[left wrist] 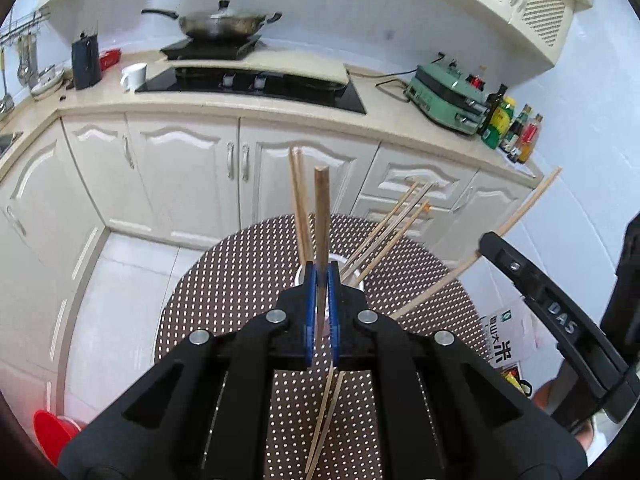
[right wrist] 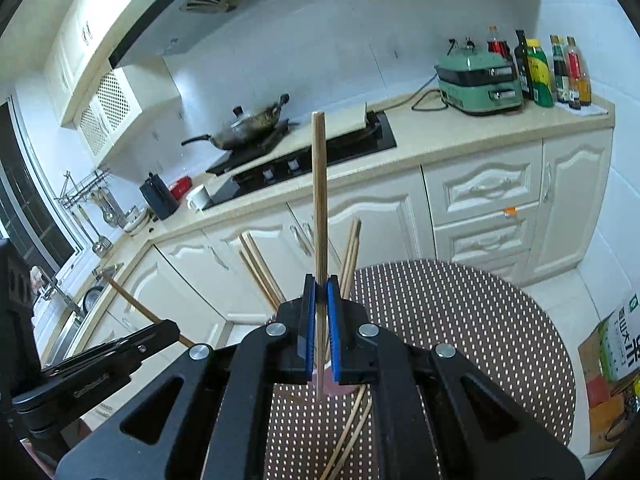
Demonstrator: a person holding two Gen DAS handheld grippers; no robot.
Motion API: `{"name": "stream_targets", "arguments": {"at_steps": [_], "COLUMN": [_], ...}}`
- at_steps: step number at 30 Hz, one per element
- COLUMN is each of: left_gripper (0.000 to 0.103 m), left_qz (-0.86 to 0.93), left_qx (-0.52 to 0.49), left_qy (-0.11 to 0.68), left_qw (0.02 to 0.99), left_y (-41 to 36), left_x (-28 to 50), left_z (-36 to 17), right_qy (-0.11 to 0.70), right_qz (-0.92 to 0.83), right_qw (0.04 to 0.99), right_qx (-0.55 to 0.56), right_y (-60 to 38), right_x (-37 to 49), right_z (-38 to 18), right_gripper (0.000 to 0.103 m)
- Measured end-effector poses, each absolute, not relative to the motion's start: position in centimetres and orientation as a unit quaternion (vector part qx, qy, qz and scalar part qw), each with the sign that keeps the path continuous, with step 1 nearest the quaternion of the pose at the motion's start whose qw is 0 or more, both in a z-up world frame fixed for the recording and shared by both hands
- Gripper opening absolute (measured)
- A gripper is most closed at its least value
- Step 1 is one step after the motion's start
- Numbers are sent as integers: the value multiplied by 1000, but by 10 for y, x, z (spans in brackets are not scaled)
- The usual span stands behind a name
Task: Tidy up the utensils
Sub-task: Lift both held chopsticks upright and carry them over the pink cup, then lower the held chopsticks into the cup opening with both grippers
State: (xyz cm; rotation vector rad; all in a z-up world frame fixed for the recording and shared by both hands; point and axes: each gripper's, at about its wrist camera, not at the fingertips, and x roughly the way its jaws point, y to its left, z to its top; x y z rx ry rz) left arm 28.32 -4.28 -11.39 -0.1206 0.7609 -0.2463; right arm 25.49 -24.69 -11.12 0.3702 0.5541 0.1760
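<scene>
Both tongs grip one chopstick each: your left tongs [left wrist: 321, 280] clamp a dark chopstick [left wrist: 321, 216], your right tongs [right wrist: 321, 292] a pale chopstick [right wrist: 319, 200], each standing upright above the dotted worktop [left wrist: 248, 264]. The metal holder [left wrist: 354, 280] sits near the worktop's far edge, other chopsticks [left wrist: 384, 228] fanned out in it. Risks: each stick is pinched low, so it can pivot or slip; the leaning sticks can block insertion; your tongs can clash or tip the holder. Two loose chopsticks [left wrist: 326, 412] lie toward the near edge.

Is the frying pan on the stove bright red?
No, the frying pan sitting on the stove is dark grey metal with a black handle, not red.
</scene>
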Motion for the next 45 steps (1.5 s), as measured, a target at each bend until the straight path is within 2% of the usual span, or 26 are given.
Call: {"name": "stream_targets", "arguments": {"at_steps": [9, 19, 45], "left_gripper": [6, 6, 6], "left_qz": [-130, -135, -126], "left_qx": [-44, -53, -55], "left_qy": [332, 323, 419], "left_qw": [933, 935, 898], "left_y": [-51, -54, -49], "left_x": [286, 310, 362], "left_z": [-79, -68, -149], "right_qy": [239, 237, 334], "right_qz": [91, 90, 85], "right_qw": [948, 949, 924], "right_qx": [191, 187, 167], "right_y": [-253, -248, -217], "right_x": [271, 290, 321], "right_z": [-92, -92, -155], "right_gripper": [5, 5, 5]}}
